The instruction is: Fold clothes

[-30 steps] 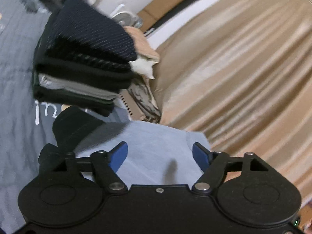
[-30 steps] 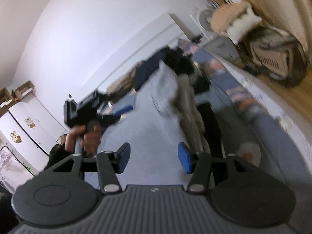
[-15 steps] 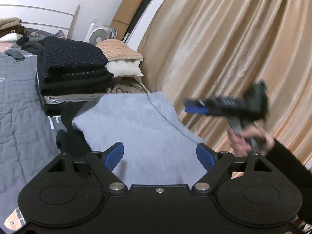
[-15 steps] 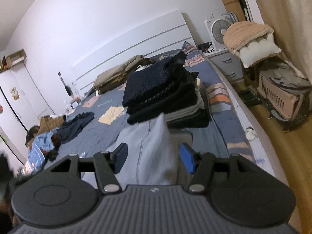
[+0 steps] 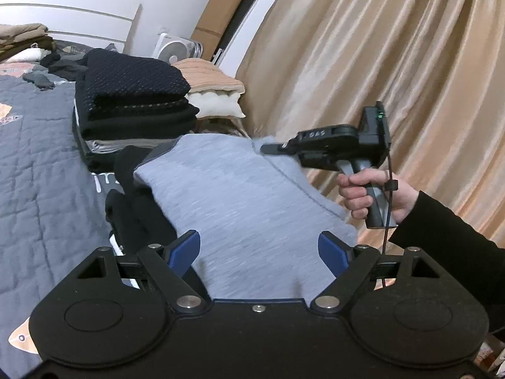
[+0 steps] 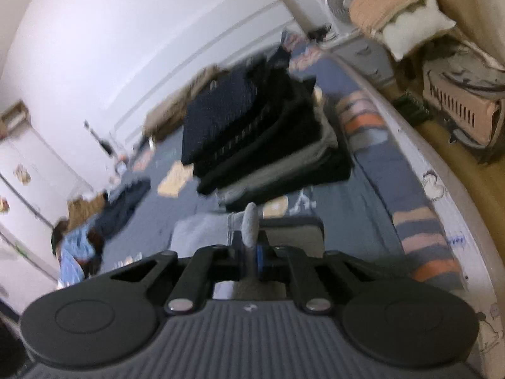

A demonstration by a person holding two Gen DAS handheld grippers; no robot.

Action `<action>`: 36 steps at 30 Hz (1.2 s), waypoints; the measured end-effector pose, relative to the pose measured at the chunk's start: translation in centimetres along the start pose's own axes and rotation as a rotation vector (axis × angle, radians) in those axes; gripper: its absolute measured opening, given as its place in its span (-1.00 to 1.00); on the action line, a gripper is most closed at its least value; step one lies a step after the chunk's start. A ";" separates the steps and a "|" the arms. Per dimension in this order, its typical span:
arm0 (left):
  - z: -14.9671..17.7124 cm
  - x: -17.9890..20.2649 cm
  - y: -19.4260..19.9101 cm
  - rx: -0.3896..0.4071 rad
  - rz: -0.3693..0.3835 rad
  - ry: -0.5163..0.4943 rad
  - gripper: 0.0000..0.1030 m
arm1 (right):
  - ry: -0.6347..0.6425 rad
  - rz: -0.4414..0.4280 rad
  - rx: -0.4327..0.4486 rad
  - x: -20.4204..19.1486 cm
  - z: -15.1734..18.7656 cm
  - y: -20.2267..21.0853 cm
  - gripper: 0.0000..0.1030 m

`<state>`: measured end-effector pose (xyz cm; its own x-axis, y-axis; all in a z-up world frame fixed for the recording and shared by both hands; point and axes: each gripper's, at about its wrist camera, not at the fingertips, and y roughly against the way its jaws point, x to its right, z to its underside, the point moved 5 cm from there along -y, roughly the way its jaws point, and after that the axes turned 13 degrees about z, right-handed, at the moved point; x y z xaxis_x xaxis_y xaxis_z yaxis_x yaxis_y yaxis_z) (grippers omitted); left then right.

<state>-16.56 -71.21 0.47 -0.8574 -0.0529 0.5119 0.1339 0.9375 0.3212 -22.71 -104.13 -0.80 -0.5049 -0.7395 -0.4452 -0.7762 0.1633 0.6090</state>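
Observation:
A light grey-blue garment (image 5: 240, 195) lies spread on the bed over a black garment (image 5: 135, 221). My left gripper (image 5: 258, 248) is open just above its near end, the blue pads apart on either side of the cloth. My right gripper (image 5: 266, 149), held by a hand (image 5: 369, 195), reaches the garment's far right edge. In the right wrist view the right gripper (image 6: 250, 252) is shut on a raised fold of the grey-blue garment (image 6: 251, 224). A stack of folded dark clothes (image 5: 132, 94) (image 6: 252, 139) stands just beyond.
The grey quilted bed cover (image 5: 41, 164) stretches left. A beige curtain (image 5: 378, 63) hangs on the right. Cushions (image 5: 214, 94), a white fan (image 5: 172, 51) and a pet carrier (image 6: 460, 110) sit beside the bed. Loose clothes (image 6: 123, 202) lie further along it.
The right gripper came in to the garment's edge and went from open to shut on a fold of it. The left gripper stayed open over the near end.

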 end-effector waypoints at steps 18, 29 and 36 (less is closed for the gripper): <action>0.8 1.1 1.2 0.014 0.000 0.001 0.59 | -0.061 0.009 0.048 1.8 0.2 3.5 -0.30; 1.5 2.8 1.3 0.011 0.011 -0.018 0.64 | -0.161 -0.180 -0.109 0.5 3.1 2.1 -0.12; 1.4 2.5 1.5 0.010 -0.004 -0.022 0.65 | -0.275 -0.158 -0.092 4.0 3.9 2.2 -0.14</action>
<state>-19.18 -69.50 1.09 -0.8688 -0.0490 0.4927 0.1257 0.9406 0.3153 -27.92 -104.21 -3.79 -0.4741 -0.5450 -0.6916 -0.8219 -0.0078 0.5696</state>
